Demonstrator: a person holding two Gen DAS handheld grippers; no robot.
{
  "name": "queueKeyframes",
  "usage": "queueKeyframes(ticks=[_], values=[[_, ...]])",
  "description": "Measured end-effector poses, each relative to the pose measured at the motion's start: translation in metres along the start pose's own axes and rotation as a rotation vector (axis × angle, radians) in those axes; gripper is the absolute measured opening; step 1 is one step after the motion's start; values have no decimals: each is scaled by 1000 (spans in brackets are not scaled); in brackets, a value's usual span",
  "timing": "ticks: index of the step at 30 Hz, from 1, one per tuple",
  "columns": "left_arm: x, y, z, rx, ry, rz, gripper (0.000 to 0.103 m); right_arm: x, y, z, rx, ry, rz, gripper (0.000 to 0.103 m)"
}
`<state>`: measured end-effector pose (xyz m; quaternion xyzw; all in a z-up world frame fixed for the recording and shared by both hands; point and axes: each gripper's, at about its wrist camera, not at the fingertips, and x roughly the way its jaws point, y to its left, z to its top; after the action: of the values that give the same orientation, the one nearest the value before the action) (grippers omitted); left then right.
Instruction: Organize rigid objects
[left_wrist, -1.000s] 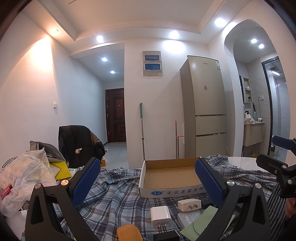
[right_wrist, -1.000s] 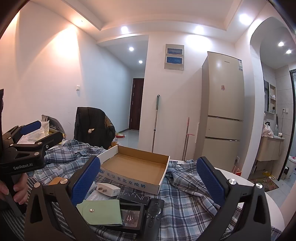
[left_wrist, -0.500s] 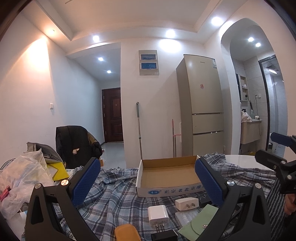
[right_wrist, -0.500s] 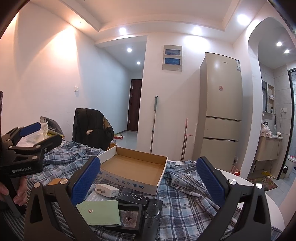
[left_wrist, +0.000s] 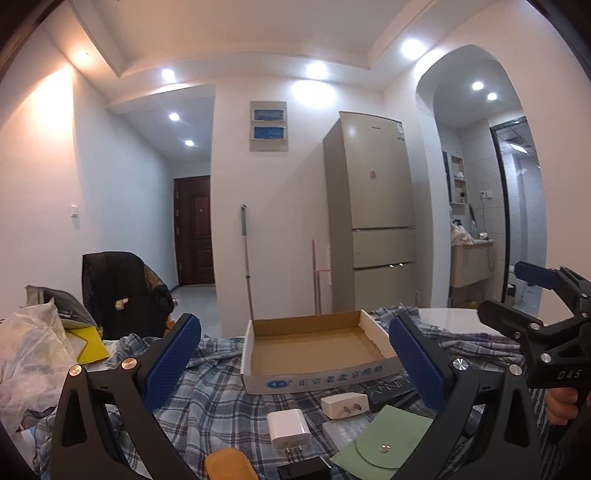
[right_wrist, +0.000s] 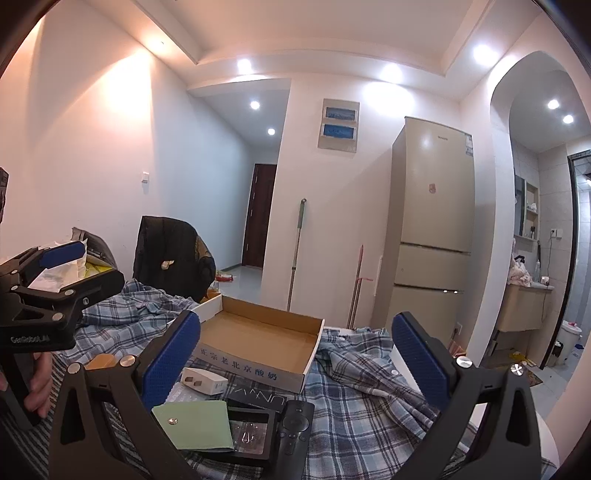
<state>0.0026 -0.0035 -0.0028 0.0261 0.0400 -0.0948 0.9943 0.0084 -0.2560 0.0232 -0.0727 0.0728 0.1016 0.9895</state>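
Note:
An empty cardboard box (left_wrist: 314, 345) (right_wrist: 258, 341) sits on the plaid cloth. In front of it lie two white chargers (left_wrist: 289, 429) (left_wrist: 344, 405), a green pouch (left_wrist: 384, 443) (right_wrist: 194, 424), a black case (left_wrist: 389, 387) (right_wrist: 256, 400), an orange item (left_wrist: 229, 465) and a black remote (right_wrist: 293, 430). My left gripper (left_wrist: 295, 354) is open above the chargers, holding nothing. My right gripper (right_wrist: 295, 354) is open over the box's right corner, also holding nothing. Each gripper shows at the edge of the other's view, with a hand on its grip.
A white plastic bag (left_wrist: 29, 354) and yellow items (left_wrist: 88, 345) crowd the left of the table. A chair with a black jacket (left_wrist: 122, 291) stands behind. Bare white tabletop (left_wrist: 454, 317) shows at the right. A fridge (left_wrist: 373, 210) and mops stand beyond.
Both views have shifted slightly; the box and small items sit a little further left in the left wrist view. Both grippers stay open.

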Motion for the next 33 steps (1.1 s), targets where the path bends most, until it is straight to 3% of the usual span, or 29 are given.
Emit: queueKeyframes(ticks=[6,9,15,18,24,25,29,33], values=[[5,-5,14,24,56,53,103,8,-2,11,-12,88,-21,103],[-11,-3,29,14,33,63,103,-9,-10,23,33,66,-15,102],[-36,6,63,-121,-11,59,103,-4,-24,58,182,139,58,102],[-36,9,65,-128,-57,116,103,2,-29,68,236,131,42,102],[-20,19,34,-128,63,121,103,21,-25,47,231,200,18,100],[-15,19,27,-107,86,128,103,24,-25,40,231,201,12,89],[3,25,15,-139,167,120,103,44,-27,20,220,276,33,78],[16,30,1,-176,253,117,103,51,-35,2,288,348,62,69]])
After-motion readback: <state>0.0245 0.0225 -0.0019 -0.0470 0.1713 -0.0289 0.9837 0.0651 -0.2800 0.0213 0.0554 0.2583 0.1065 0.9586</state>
